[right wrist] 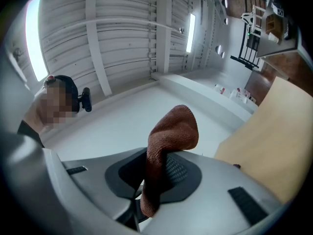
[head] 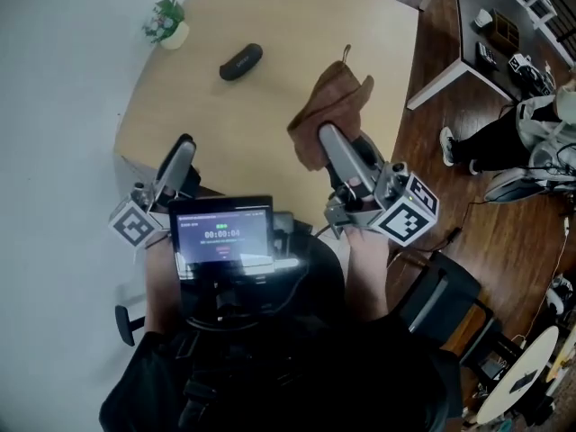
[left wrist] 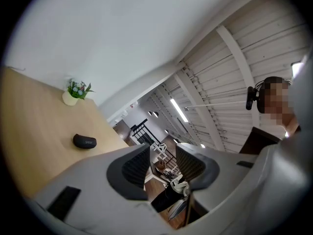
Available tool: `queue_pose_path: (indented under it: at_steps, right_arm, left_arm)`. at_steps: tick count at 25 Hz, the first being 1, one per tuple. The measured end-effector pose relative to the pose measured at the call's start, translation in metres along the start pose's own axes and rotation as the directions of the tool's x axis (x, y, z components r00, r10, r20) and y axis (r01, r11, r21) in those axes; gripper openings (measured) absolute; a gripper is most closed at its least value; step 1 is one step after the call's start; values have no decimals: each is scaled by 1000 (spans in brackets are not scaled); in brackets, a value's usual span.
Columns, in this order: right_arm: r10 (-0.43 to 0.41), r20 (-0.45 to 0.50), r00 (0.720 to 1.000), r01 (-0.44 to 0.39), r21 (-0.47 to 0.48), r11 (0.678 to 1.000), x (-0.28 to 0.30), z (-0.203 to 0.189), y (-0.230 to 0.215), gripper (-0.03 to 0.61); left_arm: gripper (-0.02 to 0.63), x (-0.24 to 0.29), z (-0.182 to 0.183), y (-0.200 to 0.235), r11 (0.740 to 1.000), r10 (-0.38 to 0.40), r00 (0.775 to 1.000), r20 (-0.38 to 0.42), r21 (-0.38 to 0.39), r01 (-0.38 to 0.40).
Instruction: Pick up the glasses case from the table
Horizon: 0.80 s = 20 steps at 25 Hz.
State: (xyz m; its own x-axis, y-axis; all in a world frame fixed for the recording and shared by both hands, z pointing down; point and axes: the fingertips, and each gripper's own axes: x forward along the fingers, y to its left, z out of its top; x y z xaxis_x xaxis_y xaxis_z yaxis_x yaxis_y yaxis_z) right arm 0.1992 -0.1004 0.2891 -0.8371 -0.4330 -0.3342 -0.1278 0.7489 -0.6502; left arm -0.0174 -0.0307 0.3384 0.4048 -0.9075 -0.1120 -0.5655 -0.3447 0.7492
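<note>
— While I hold both tools by the near edge of the worktop (head: 270, 7), where does the glasses case (head: 241, 61) lie?
— Flat on the wood, well ahead of my left tool (left wrist: 161, 163), near a small potted plant (head: 166, 25).
— And the jaws?
— My left tool's stand a narrow gap apart, nothing between them. My right tool (right wrist: 156, 168) is clamped on a brown cloth (right wrist: 172, 131) bunched above it.
</note>
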Motion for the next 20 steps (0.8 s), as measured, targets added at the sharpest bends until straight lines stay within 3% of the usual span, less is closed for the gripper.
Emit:
queue_pose_path:
  at_steps: [6,12,15,20]
  right_arm:
    - [-127,55,990,130,-42,991,33,9,-35,60]
    - [-244,41,969,247,-95,964,128,-29,-69,60]
    - [-274,38,961,276,-101,956,134,-26,-63,60]
    - [-344,27,939,345,-91,934,148,-15,-50,60]
  left_arm:
    - [150,51,24,48,996,-84,993,-85,-50,80]
    - [161,74,78,159,990,-126,977,-170,-79,114]
    - [167,79,86,165,996,-92,974,-207,-36,86]
    - [172,93,101,161,995,-93,965,-246,-56,81]
